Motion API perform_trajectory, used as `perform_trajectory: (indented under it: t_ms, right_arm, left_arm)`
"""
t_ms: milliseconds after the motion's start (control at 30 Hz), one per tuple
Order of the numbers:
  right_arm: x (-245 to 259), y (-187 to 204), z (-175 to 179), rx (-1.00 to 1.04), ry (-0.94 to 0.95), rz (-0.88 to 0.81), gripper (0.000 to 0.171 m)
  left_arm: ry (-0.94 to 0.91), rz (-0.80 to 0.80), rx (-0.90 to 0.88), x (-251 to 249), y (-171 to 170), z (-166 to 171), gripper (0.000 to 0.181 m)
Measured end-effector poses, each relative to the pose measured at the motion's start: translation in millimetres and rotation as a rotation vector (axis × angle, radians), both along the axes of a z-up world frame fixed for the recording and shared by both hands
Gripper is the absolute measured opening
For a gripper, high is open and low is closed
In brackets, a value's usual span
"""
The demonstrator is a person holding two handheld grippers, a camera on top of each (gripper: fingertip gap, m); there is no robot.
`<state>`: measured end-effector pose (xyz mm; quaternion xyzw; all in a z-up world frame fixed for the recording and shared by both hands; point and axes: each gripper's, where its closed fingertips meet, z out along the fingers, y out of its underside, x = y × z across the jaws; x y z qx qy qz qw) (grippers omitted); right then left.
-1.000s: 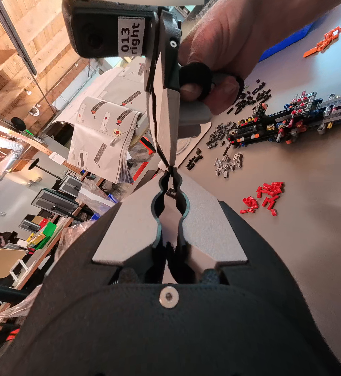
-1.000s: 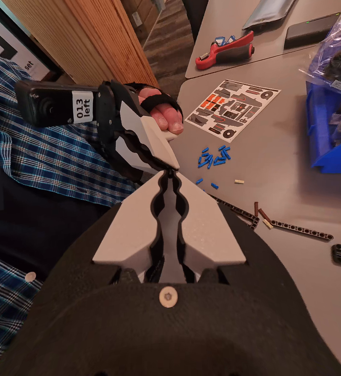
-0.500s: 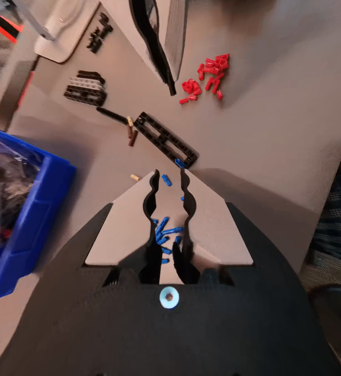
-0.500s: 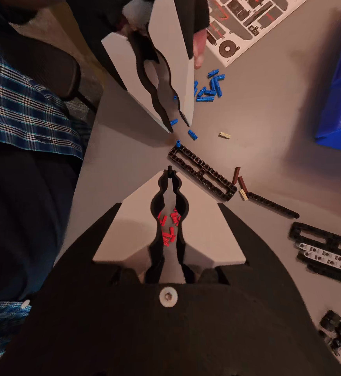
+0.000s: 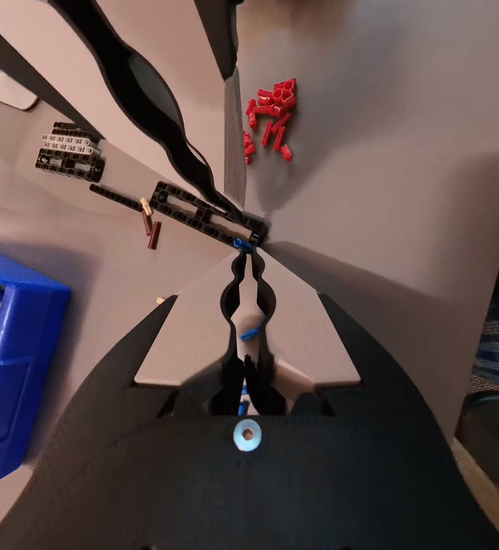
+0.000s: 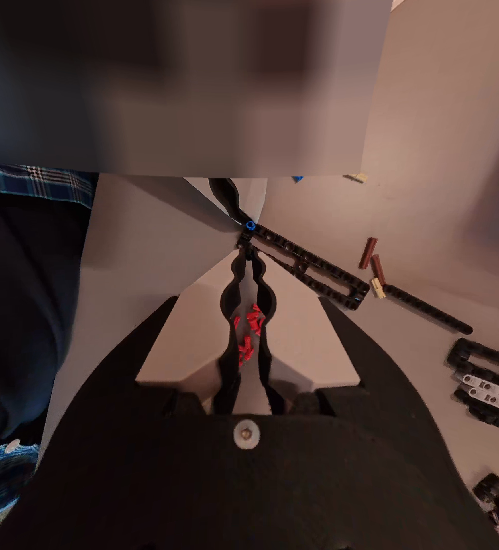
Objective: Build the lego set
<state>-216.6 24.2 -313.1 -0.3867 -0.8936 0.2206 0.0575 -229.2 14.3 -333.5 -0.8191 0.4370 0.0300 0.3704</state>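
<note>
Your left claw (image 5: pixel 246 249) sits just below the centre of the left wrist view, its tips pinched together on a small blue pin (image 5: pixel 241 244). That pin is pressed against the near corner of the black frame (image 5: pixel 200 215), which lies flat on the tabletop (image 5: pixel 391 178) and runs from the claw tips toward the middle left of the frame. Your right claw (image 6: pixel 248 254) meets the same end of the black frame from the opposite side; in the right wrist view its tips are closed on the frame's corner, and the frame stretches away to the right of centre.

In the left wrist view, a pile of red pins (image 5: pixel 272 116) lies in the upper middle, well apart from the frame. Two brown pins (image 5: pixel 151 230) and a tan pin (image 5: pixel 146 205) lie just beside the frame's far end, next to a thin black beam (image 5: pixel 114 195). A stack of black and grey beams (image 5: pixel 69 154) sits at upper left, and a blue bin (image 5: pixel 19 342) fills the left edge. A loose blue pin (image 5: pixel 249 332) shows between your left claw's fingers, lower down on the tabletop.
</note>
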Motion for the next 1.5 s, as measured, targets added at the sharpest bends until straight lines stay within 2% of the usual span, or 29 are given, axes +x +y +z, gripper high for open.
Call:
perform_trajectory:
  t_ms: [33, 200, 433, 533, 667, 967, 1500]
  right_arm:
    - [2.9, 1.2, -0.8, 0.005, -0.007, 0.001, 0.002]
    - [17.9, 5.8, -3.4, 0.032, -0.035, -0.002, 0.001]
    - [35.1, 13.5, -10.9, 0.088, -0.066, -0.025, 0.001]
    - [35.4, 14.4, -11.3, 0.090, -0.063, -0.040, 0.001]
    - [29.9, 8.7, -11.2, 0.081, -0.053, -0.034, 0.001]
    - [23.1, 12.7, -13.1, 0.129, -0.066, -0.041, 0.001]
    - [26.9, 14.0, -14.6, 0.197, -0.125, 0.021, 0.001]
  left_arm:
    - [-0.017, 0.004, 0.003, 3.4, 1.0, 0.7, 0.002]
    - [-0.019, 0.054, 0.030, 17.9, 8.2, 1.0, 0.000]
    - [-0.062, 0.037, 0.054, 39.1, 9.0, 2.6, 0.001]
    - [-0.038, 0.050, 0.078, 32.8, 10.1, 3.8, 0.001]
    - [-0.110, 0.068, 0.078, 25.9, 8.6, 13.4, 0.004]
    - [-0.136, 0.090, 0.037, 19.7, 8.6, 5.5, 0.012]
    - [-0.116, 0.071, 0.043, 30.5, 15.5, -0.5, 0.007]
